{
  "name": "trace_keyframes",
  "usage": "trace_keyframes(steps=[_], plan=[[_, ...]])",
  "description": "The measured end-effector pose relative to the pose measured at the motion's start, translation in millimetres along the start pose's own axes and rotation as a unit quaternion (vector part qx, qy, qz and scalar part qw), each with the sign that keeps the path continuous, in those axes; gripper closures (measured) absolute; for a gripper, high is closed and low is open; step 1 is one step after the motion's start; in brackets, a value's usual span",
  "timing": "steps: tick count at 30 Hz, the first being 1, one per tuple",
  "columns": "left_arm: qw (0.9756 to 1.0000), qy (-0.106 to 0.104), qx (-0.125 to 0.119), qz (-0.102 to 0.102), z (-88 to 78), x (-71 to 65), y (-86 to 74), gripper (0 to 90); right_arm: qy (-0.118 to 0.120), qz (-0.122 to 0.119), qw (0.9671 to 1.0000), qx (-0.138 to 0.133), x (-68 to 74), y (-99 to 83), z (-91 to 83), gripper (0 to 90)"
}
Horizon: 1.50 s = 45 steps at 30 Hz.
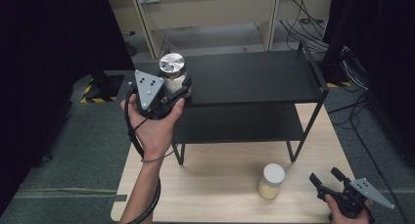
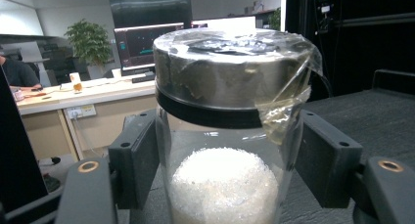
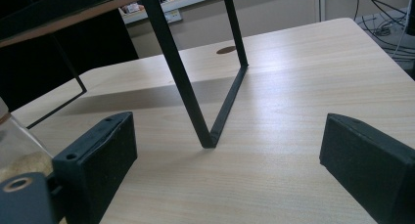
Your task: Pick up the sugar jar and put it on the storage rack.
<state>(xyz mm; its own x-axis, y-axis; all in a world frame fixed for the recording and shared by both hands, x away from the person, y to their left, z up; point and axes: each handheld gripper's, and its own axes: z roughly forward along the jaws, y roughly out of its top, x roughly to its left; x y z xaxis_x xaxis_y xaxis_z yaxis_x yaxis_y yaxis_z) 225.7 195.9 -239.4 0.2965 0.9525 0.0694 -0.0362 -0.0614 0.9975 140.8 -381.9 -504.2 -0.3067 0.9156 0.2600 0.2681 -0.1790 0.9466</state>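
Two jars: white-grain jar (image 2: 222,150) clamped in left tool (image 2: 222,165); perhaps yellowish-powder jar (image 1: 271,181) beside gaping, empty right tool (image 3: 230,160).

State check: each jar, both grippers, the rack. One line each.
left gripper: shut on the glass jar, at the rack's top-shelf corner
glass jar: upright, metal lid on, plastic film over it, partly filled with white grains
right gripper: open, nothing between its jaws, low over the table
second jar: upright on the table, white lid on, untouched
black rack: standing on the table
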Motion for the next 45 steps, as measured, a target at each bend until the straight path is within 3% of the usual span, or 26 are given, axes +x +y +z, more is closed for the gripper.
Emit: trace_keyframes(steps=[5, 17, 20, 28, 38, 45], plan=[[1.0000, 0.000, 0.003, -0.003, 2.3, 0.9, 1.2, 31.0, 0.000, -0.002, 1.0000, 0.002, 0.1, 0.8, 0.5, 7.1], [0.9991, -0.001, 0.010, -0.042, 10.4, 8.0, 1.3, 30.6, 0.000, -0.002, 1.0000, 0.003, 0.3, 1.0, 0.5, 7.1], [0.9992, -0.006, 0.011, -0.038, 10.3, 10.2, 1.8, 30.3, 0.000, -0.002, 1.0000, 0.003, 0.3, 1.1, 0.6, 7.1], [0.9994, -0.003, 0.000, -0.033, 8.5, 7.0, -1.2, 15.0, 0.001, -0.001, 1.0000, 0.002, -0.1, 0.6, 0.4, 7.0], [0.9992, 0.015, -0.035, -0.014, -14.1, -1.9, -9.5, 12.3, 0.001, -0.002, 1.0000, 0.003, -0.1, 0.9, 0.5, 6.9], [0.9985, 0.012, -0.053, -0.010, -37.1, -3.6, -23.9, 12.5, 0.000, -0.004, 1.0000, 0.003, 0.4, 1.0, 0.6, 6.9]])
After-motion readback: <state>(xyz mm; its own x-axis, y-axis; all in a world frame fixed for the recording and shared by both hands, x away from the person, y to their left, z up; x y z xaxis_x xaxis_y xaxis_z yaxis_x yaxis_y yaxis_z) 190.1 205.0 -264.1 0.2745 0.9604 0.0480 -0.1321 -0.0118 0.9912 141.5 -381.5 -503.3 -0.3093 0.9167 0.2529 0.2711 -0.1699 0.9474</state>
